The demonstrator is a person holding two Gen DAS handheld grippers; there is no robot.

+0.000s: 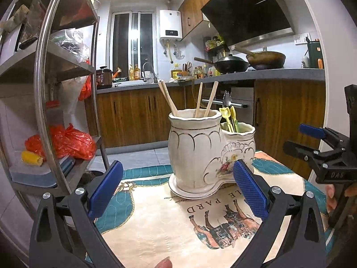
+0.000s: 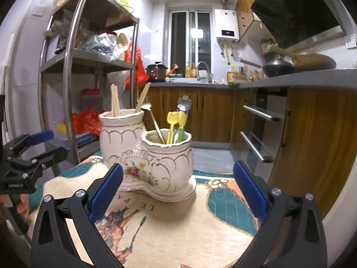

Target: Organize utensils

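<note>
Both pairs of blue-padded fingers are spread wide with nothing between them. The left gripper [image 1: 177, 186] hovers low over the printed tablecloth [image 1: 156, 227], its pads framing the base of the ceramic utensil holder [image 1: 200, 151] just ahead. The right gripper [image 2: 178, 186] hangs the same way on the holder's [image 2: 145, 156] other side, near its shorter pot.

The holder stands upright on the cloth, two joined cream pots on one base. Wooden chopsticks [image 1: 169, 99] lean out of the taller pot. In the shorter pot stand yellow and green plastic utensils [image 2: 175, 126], a thin gold spoon [image 2: 154, 120] and a metal piece with a flower-shaped end [image 2: 184, 103].

Behind the holder runs the wooden kitchen counter [image 1: 245, 76]; to its left stands a steel shelf rack [image 2: 73, 67].
</note>
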